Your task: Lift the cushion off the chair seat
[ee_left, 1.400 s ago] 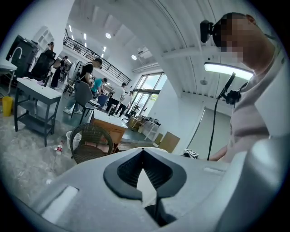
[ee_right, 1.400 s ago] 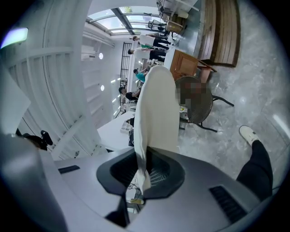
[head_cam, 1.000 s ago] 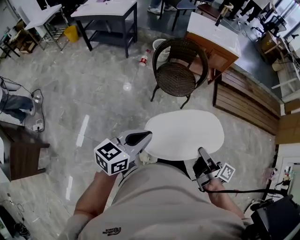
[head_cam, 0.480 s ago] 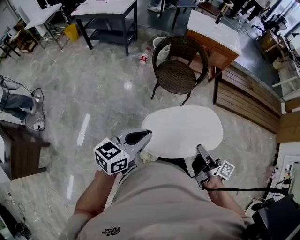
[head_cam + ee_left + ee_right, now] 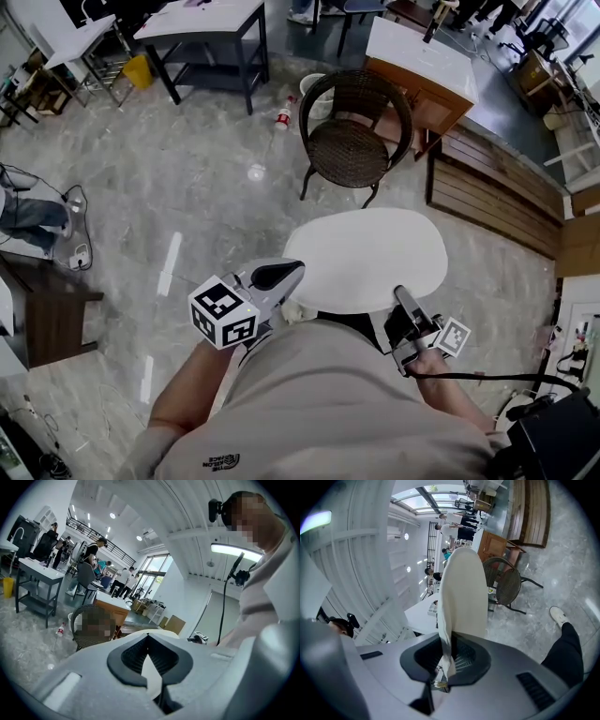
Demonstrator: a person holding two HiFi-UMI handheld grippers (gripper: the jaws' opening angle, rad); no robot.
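White cushion edge is pinched tight in the jaws of the right gripper, and the left gripper bites the near rim too. It hangs level between them, well clear of the wicker chair, on its near side. Both grips want holding firm and even, so nothing sags or slips.

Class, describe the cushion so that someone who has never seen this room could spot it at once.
Start at the grey stone floor, find the dark wicker chair, then come toward the person. There, held off the floor between the left gripper and the right gripper, is the cushion: a plain white oval pad, unlike the dark woven seat behind it.
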